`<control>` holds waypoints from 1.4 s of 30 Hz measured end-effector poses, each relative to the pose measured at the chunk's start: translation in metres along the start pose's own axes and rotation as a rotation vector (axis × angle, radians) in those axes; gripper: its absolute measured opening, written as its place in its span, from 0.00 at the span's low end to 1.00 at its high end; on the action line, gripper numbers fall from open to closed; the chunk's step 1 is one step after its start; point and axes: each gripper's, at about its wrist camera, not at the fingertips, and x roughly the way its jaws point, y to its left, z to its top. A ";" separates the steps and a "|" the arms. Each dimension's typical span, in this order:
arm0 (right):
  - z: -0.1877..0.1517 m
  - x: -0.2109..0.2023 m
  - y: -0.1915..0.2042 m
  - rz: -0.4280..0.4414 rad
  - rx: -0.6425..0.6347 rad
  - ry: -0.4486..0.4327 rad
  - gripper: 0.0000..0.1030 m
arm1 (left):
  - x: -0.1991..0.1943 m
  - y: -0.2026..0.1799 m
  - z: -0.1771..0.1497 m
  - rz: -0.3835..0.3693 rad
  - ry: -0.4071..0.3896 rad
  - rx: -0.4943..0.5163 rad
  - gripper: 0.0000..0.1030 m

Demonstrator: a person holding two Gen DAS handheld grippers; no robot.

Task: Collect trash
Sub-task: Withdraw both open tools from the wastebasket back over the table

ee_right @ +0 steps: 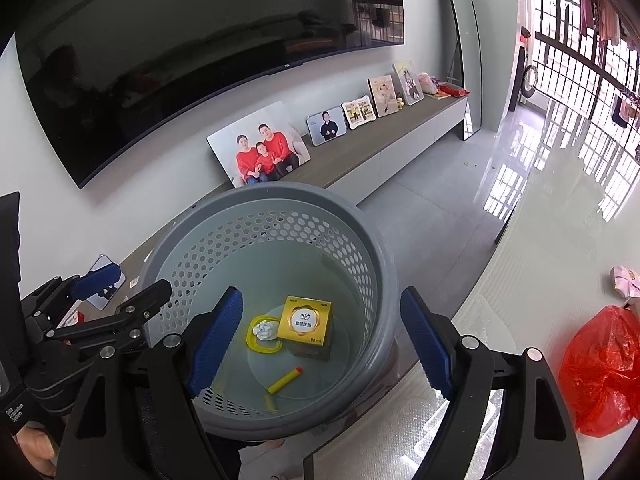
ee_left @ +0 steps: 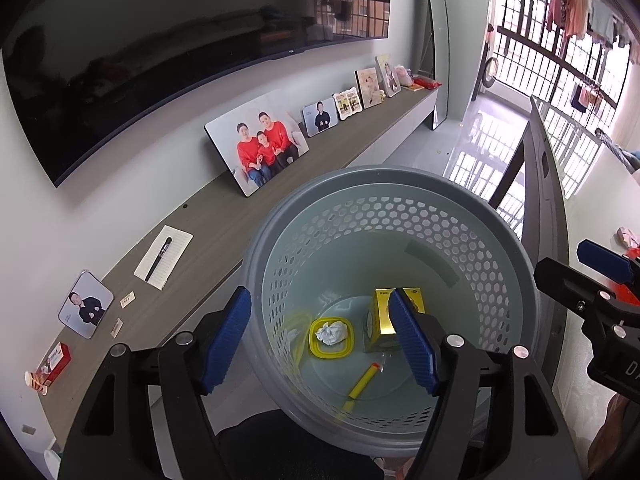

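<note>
Trash already lies in the grey basket: yellow box, crumpled paper, foam dart. Your left claw and right claw both hover open and empty. A red bag remains on the desk, right.

matt perforated plastic bin, glossy floor tiles.
</note>
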 end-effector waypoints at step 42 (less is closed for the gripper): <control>-0.147 -0.159 -0.183 -0.398 0.438 -0.088 0.75 | -0.076 -0.172 -0.029 -0.257 -0.073 0.208 0.74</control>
